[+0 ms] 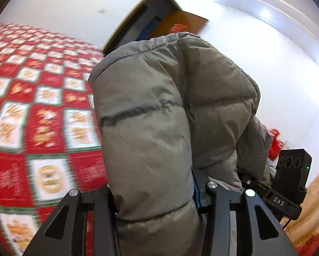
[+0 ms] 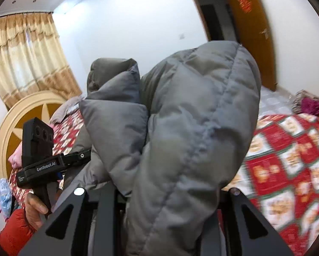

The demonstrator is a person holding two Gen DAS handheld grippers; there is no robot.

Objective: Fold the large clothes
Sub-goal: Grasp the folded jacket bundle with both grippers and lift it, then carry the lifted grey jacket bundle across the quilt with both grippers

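Observation:
A grey quilted puffer jacket [image 1: 151, 111] is held up in the air above the bed. My left gripper [image 1: 157, 209] is shut on a thick fold of the jacket, which bulges up between its jaws and hides the fingertips. My right gripper [image 2: 170, 209] is shut on another part of the same jacket [image 2: 193, 119], which fills the middle of the right wrist view. The left gripper also shows in the right wrist view [image 2: 74, 156], clamped into the jacket at the left. The right gripper's body shows at the lower right of the left wrist view [image 1: 287, 183].
The bed carries a red, white and green patterned quilt [image 1: 37, 115], also seen in the right wrist view [image 2: 287, 155]. A round headboard [image 2: 20, 119] and curtains [image 2: 25, 59] stand at the left. An open wooden door [image 2: 251, 27] is behind. Pillows and clothes lie near the headboard.

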